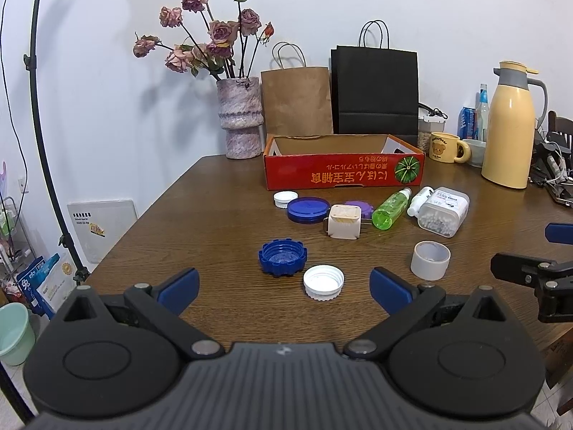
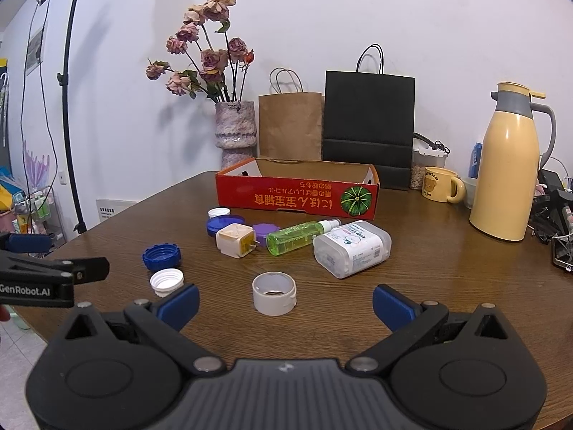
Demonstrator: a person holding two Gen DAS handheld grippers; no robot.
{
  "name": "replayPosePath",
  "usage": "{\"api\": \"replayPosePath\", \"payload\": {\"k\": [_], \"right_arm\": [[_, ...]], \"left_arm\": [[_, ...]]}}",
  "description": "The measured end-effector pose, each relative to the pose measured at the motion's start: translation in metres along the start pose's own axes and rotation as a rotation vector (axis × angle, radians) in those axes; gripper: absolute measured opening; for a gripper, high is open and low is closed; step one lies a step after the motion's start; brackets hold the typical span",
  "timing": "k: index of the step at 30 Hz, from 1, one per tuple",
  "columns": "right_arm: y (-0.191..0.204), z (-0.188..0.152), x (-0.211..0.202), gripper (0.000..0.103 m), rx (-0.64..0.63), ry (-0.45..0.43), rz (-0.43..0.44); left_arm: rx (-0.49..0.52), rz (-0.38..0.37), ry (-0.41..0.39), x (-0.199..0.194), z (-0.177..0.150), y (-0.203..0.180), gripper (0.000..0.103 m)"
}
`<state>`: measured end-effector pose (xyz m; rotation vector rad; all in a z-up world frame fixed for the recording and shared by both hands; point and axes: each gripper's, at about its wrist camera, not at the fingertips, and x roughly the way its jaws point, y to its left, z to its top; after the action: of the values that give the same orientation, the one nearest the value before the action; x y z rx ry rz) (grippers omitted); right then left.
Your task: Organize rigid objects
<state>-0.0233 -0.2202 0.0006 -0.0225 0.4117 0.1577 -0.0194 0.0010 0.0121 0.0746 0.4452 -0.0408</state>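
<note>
A red cardboard box stands open at the back of the wooden table. In front of it lie a small white cap, a blue lid, a purple lid, a cream plug adapter, a green bottle, a clear swab box, a tape roll, a blue ridged cap and a white cap. My left gripper is open just before the two caps. My right gripper is open around the tape roll's near side.
A vase of dried roses, a brown bag and a black bag stand behind the box. A yellow thermos, a bear mug and cables are at the right. A light stand is left of the table.
</note>
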Motion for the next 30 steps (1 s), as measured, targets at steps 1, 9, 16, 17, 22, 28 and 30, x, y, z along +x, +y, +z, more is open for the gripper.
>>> {"api": "replayPosePath", "payload": {"k": [1, 9, 16, 17, 22, 28, 30], "right_arm": [[-0.0001, -0.0001, -0.0001, 0.103, 0.0, 0.0, 0.0], [0.0006, 0.0005, 0.0002, 0.103, -0.001, -0.001, 0.0], [0.0002, 0.0, -0.0005, 0.103, -0.002, -0.003, 0.0], [0.0004, 0.0004, -0.0001, 0.103, -0.002, -0.003, 0.0], [0.0005, 0.0012, 0.0004, 0.103, -0.002, -0.003, 0.0], [0.0009, 0.0009, 0.0002, 0.103, -0.003, -0.004, -0.001], [0.0012, 0.0009, 0.0002, 0.103, -0.003, -0.003, 0.0]], "left_arm": [[0.0, 0.0, -0.001, -0.0001, 0.0003, 0.0001, 0.103], [0.001, 0.0, -0.002, -0.0007, 0.0001, -0.0006, 0.103], [0.001, 0.001, -0.003, -0.001, 0.0002, -0.0011, 0.103], [0.001, 0.001, -0.003, -0.001, 0.0002, -0.0011, 0.103], [0.004, -0.001, -0.006, -0.0019, 0.0009, -0.0018, 0.103], [0.004, -0.002, -0.009, -0.0023, 0.0011, -0.0017, 0.103], [0.003, -0.001, -0.009, -0.0024, 0.0011, -0.0014, 0.103]]}}
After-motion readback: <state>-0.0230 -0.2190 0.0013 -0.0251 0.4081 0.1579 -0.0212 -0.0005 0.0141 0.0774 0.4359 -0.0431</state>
